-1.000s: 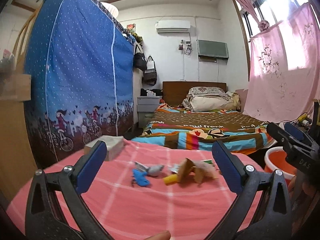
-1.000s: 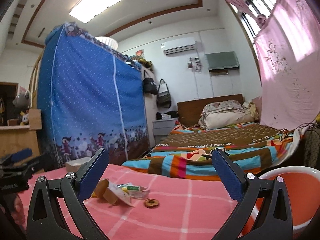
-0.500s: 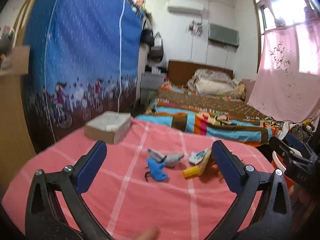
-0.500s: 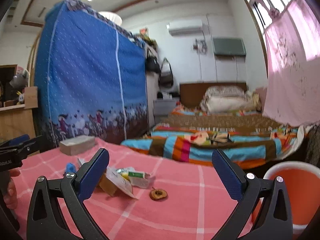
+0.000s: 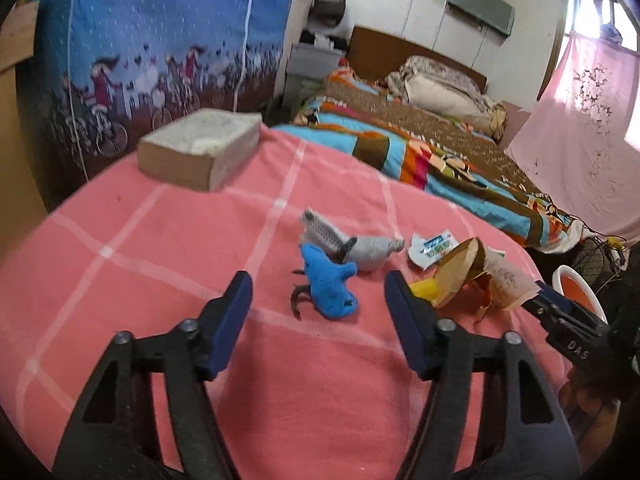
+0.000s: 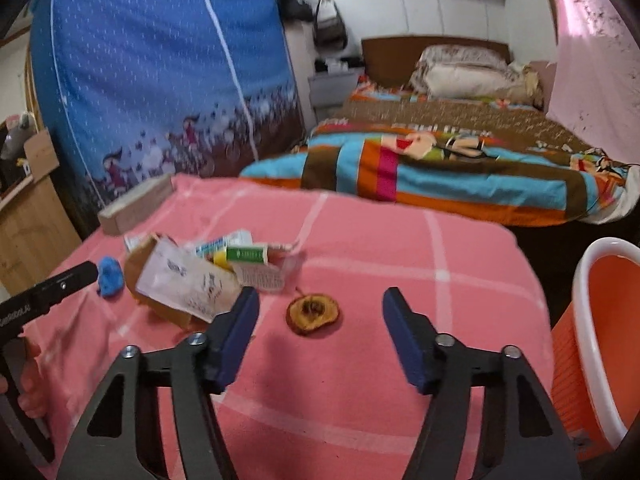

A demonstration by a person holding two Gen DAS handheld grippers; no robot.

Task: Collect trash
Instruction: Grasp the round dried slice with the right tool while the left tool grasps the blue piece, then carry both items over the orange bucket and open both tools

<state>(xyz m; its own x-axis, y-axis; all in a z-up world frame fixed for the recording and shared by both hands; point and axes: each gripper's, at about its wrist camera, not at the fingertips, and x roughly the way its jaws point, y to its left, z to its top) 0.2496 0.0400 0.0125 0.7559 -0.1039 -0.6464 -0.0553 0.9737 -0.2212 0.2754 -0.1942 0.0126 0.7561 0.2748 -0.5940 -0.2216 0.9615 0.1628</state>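
A pink checked worktop (image 6: 400, 248) fills a bedroom, with a striped bed (image 6: 460, 148) behind it. Trash sits mid-surface: blue scrap (image 5: 330, 286), brown paper bag (image 6: 176, 280), dried fruit slice (image 6: 313, 313). An orange bin (image 6: 600, 344), partly cropped, stands at its right edge. Left tongs (image 5: 318, 304) and right tongs (image 6: 318, 320) gape empty.

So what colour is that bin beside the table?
The bin is orange with a white rim, seen best in the right wrist view.

Pink checked tablecloth (image 5: 160, 240), tissue box (image 5: 200, 148), striped bed (image 6: 440, 160), blue wardrobe (image 6: 160, 80)
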